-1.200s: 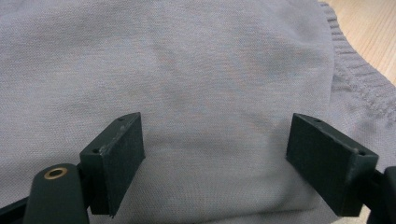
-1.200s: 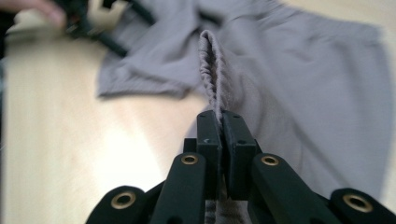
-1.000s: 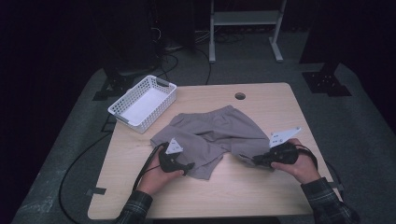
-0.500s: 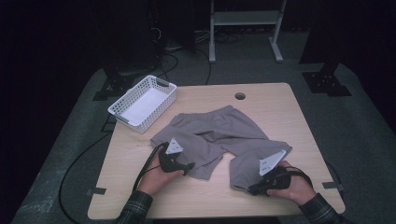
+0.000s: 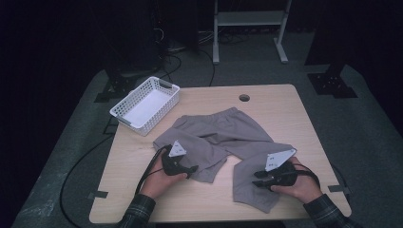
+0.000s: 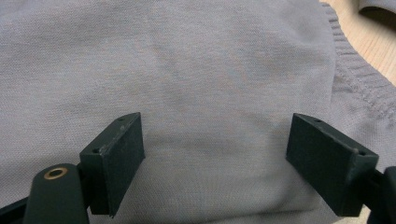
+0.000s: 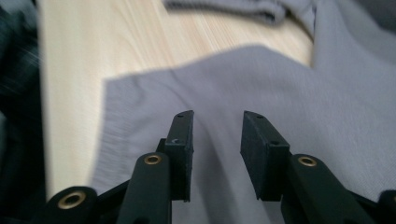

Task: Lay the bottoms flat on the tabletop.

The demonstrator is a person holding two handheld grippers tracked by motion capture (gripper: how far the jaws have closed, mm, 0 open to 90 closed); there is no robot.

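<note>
Grey shorts [image 5: 223,137] lie spread on the wooden table [image 5: 294,123], waistband toward the far side. My left gripper [image 5: 192,170] rests on the left leg near its hem. Its jaws stand wide open over flat grey cloth [image 6: 210,70], and nothing is pinched between them in the left gripper view [image 6: 215,158]. My right gripper [image 5: 255,179] lies on the right leg, which stretches toward the table's front edge. Its jaws have just been opening. In the right gripper view [image 7: 217,140] a gap shows between the pads, with the cloth [image 7: 280,84] lying under them and not clamped.
A white slatted basket [image 5: 147,104] stands at the table's far left corner. A round cable hole [image 5: 244,98] sits near the far edge. Cables trail off the left side to the floor. A metal stand rises behind the table.
My right hand has moved toward the front edge, drawing the right leg of the shorts with it, and its jaws have parted. The left hand has kept still.
</note>
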